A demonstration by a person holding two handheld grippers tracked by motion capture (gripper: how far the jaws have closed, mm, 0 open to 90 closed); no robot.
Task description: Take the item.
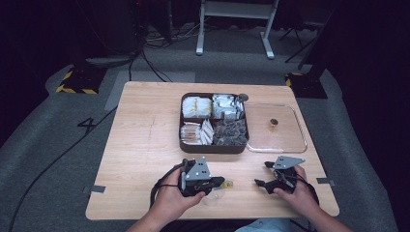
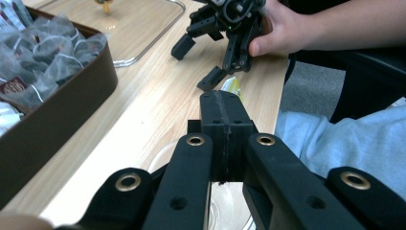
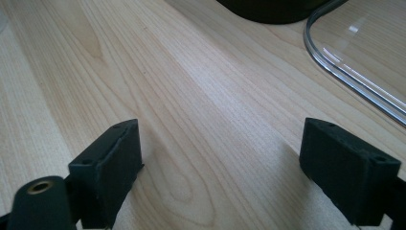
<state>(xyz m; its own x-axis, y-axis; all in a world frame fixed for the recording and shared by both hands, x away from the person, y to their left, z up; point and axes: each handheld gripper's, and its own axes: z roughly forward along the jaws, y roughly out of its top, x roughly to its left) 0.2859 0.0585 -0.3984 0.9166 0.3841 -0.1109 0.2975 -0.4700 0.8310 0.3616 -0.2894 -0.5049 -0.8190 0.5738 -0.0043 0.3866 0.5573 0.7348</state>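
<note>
My left gripper [image 1: 223,182] lies low over the table's near edge, pointing right, with its jaws shut. A small yellow packet [image 1: 228,183] [image 2: 233,86] sticks out at the jaw tips and looks pinched between them. Beneath the gripper stands a clear cup [image 1: 212,197] [image 2: 225,206]. My right gripper [image 1: 263,174] [image 2: 196,64] [image 3: 234,167] is held a short way to the right, facing left, open, with bare wood between its jaws. A brown box [image 1: 212,147] [image 2: 57,115] of several tea-bag sorts in four compartments sits mid-table.
A clear lid [image 1: 290,140] [image 3: 335,62] lies right of the box, with a small brown object [image 1: 273,123] on it. The table's near edge runs close under both hands. The person's lap shows beyond that edge in the left gripper view.
</note>
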